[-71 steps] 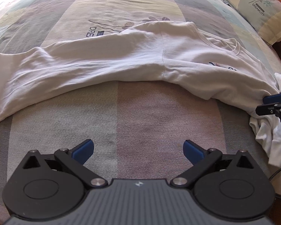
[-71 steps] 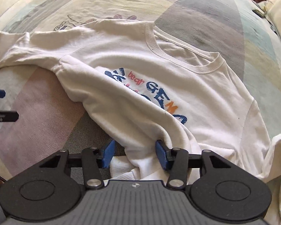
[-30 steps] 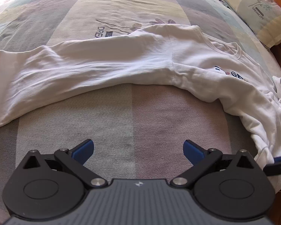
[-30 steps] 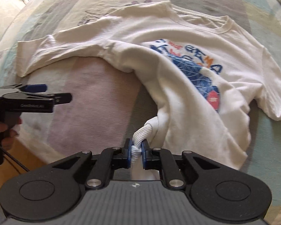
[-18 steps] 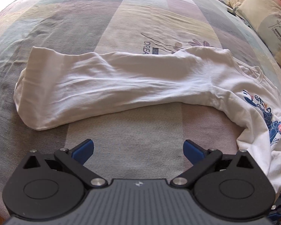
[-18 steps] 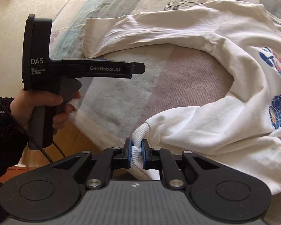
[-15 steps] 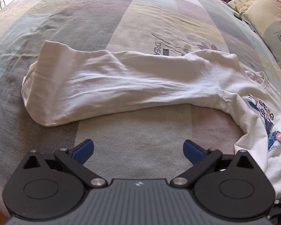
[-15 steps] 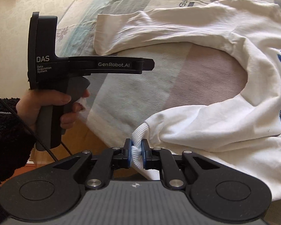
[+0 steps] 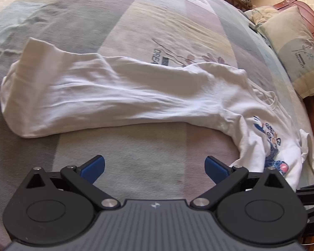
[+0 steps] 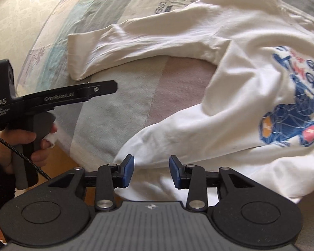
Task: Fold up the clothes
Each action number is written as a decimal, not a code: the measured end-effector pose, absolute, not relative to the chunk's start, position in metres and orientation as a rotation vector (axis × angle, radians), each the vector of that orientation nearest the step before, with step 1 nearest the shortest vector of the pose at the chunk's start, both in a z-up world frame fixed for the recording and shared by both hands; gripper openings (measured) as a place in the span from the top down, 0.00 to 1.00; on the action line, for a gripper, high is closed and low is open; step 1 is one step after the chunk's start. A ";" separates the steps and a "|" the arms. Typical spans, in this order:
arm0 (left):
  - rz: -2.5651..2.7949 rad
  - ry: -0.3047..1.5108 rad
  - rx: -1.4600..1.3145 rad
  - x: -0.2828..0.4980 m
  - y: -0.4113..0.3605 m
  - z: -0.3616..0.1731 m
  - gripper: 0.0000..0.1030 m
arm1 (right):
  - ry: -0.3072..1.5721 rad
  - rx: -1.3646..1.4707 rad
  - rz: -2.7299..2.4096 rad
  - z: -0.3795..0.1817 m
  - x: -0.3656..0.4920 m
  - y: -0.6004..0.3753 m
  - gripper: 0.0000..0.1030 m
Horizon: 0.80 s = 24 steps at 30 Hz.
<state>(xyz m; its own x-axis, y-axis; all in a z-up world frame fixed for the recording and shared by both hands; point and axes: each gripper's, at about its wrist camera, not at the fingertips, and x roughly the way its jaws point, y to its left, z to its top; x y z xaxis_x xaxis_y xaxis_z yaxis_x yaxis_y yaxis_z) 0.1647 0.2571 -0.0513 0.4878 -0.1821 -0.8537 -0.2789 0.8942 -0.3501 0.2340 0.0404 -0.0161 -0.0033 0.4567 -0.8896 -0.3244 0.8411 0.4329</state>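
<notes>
A white long-sleeved shirt [image 9: 119, 96] with a blue printed front [image 10: 291, 113] lies spread on the bed. One sleeve stretches left across the bedspread, its cuff [image 9: 12, 87] at the far left. The other sleeve [image 10: 178, 131] lies at the near bed edge. My left gripper [image 9: 155, 166] is open and empty, held above bare bedspread in front of the stretched sleeve; it also shows from the side in the right wrist view [image 10: 106, 89]. My right gripper [image 10: 151, 170] is open, its jaws standing on either side of the near sleeve's end without pinching it.
The patchwork bedspread [image 9: 178, 21] covers the whole bed. A pillow [image 9: 295, 48] lies at the far right by the wooden headboard [image 9: 305, 6]. The bed's near edge drops to a wooden floor [image 10: 62, 167]. A hand [image 10: 25, 142] holds the left gripper's handle.
My right gripper was shut on the sleeve cuff after pulling it to the near bed edge; it has now opened and let the cuff go. The left gripper stayed open and shifted a little.
</notes>
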 end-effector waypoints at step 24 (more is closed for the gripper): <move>-0.088 0.793 -0.992 0.268 0.201 -0.123 0.07 | 1.179 0.079 0.182 -0.017 0.245 -0.111 0.56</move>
<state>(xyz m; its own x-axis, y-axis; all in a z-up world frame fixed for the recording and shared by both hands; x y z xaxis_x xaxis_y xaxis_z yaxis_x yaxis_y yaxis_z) 0.2677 0.2013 -0.1231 0.7226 -0.4093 -0.5571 -0.2766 0.5674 -0.7756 0.2450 -0.1106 -0.0175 0.3692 0.1830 -0.9111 -0.1005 0.9825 0.1566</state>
